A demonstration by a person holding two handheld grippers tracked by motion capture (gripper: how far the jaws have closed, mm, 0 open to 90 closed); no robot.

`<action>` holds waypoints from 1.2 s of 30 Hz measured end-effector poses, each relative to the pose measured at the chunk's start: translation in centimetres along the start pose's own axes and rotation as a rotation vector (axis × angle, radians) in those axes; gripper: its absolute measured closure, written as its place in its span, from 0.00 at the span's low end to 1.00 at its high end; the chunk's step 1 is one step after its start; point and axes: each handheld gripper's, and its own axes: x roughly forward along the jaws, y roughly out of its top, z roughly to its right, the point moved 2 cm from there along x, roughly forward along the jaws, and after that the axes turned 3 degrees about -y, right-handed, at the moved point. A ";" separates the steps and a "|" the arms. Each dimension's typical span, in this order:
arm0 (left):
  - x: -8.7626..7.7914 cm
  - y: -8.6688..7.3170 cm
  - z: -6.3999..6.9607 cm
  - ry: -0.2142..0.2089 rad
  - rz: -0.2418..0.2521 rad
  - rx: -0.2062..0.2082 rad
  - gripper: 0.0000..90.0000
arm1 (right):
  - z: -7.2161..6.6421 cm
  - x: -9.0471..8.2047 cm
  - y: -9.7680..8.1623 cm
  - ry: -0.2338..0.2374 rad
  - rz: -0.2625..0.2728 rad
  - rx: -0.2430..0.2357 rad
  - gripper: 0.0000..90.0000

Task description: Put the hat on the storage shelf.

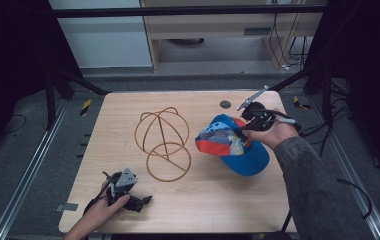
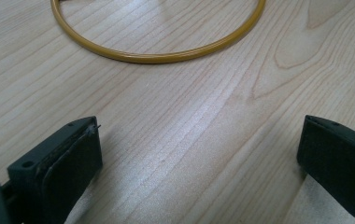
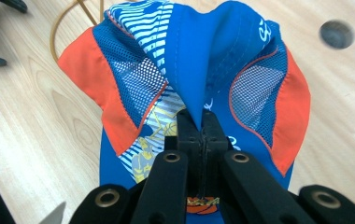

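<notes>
Pale wooden table (image 1: 203, 200): nearest, the left gripper (image 1: 137, 201) rests with jaws wide apart, idle beside the wire hat stand (image 1: 164, 142). Farther right, the right gripper (image 1: 242, 131) pinches the blue cap (image 1: 233, 145) by its crown fabric (likely to lift it).

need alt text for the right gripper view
The right gripper, black jaws shut, pinches a fold of a blue, orange and mesh fabric cap above a light wooden table. A thin golden wire hat stand shows behind the cap.
</notes>
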 end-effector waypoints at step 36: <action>0.0 0.0 0.0 -0.001 0.000 -0.001 0.00 | -1.8 -9.6 6.9 -0.067 0.217 -0.077 1.00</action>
